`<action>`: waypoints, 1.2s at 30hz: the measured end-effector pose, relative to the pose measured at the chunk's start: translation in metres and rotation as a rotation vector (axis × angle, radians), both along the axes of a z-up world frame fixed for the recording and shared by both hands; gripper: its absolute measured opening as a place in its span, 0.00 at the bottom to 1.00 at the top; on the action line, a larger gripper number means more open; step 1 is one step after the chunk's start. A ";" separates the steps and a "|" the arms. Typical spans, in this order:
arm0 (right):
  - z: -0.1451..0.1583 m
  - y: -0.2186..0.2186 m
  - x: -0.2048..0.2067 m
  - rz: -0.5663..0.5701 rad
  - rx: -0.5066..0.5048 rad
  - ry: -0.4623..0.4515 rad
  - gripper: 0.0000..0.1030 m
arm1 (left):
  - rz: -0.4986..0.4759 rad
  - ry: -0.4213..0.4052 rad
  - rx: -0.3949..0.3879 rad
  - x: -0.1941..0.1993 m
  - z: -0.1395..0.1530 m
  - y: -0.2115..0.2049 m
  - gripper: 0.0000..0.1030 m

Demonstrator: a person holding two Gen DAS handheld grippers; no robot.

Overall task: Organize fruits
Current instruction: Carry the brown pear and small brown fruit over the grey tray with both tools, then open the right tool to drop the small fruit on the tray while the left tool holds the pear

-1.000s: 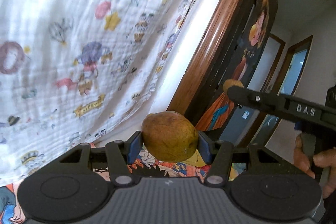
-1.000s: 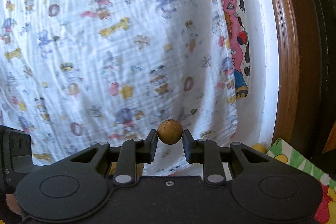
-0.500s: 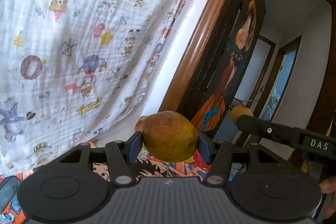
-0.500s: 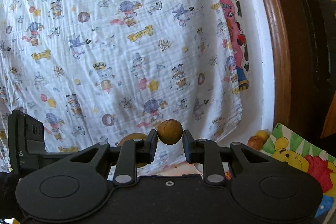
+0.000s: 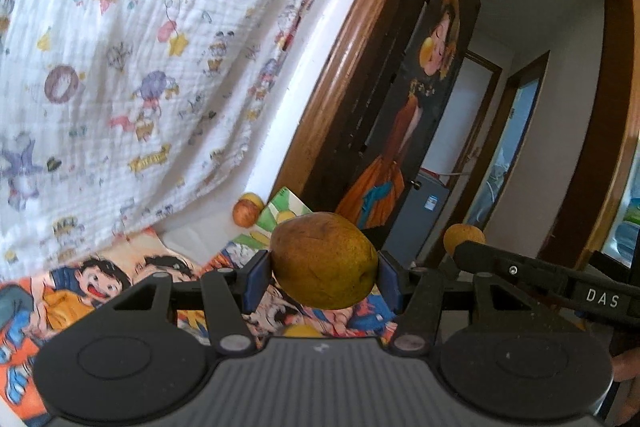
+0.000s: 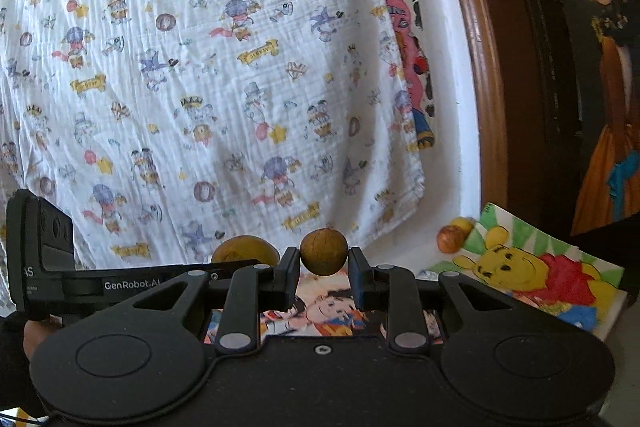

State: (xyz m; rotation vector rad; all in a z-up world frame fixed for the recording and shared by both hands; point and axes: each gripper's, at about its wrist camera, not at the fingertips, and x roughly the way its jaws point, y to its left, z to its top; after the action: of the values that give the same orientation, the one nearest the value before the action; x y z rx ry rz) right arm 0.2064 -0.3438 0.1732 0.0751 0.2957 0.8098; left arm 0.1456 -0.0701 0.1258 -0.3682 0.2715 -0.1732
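L gripper (image 5: 323, 277) clamps a brown-green pear (image 5: 324, 261) btwn its blue pads, held up off the cartoon mat (image 5: 120, 279). R gripper (image 6: 324, 269) pinches a small round brown fruit (image 6: 323, 251). Apple (image 5: 245, 214) sits at 11 o'clock from the pear, against the wall below the printed cloth (image 5: 120, 67). Door frame (image 5: 340, 75) at 1 o'clock.

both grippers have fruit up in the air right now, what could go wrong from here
The small round fruit is pinched only at its sides by the right gripper, so it might roll out. The left gripper carries a bulkier pear that may slip. The grippers are close together and might collide.
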 end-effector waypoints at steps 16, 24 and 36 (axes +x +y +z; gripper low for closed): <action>-0.061 -0.037 -0.049 -0.097 -0.028 0.032 0.28 | -0.075 0.057 0.007 -0.026 -0.050 -0.027 0.59; -0.118 -0.043 -0.055 -0.117 -0.051 0.123 0.29 | -0.144 0.091 0.043 -0.035 -0.079 -0.031 0.59; -0.171 -0.050 -0.061 -0.169 -0.083 0.185 0.30 | -0.265 0.137 0.093 -0.050 -0.110 -0.047 0.59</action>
State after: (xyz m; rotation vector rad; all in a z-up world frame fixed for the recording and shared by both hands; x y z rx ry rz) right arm 0.1456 -0.3939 0.0022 0.0963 0.4913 0.6230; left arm 0.0953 -0.1172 0.0156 -0.2506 0.4622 -0.3955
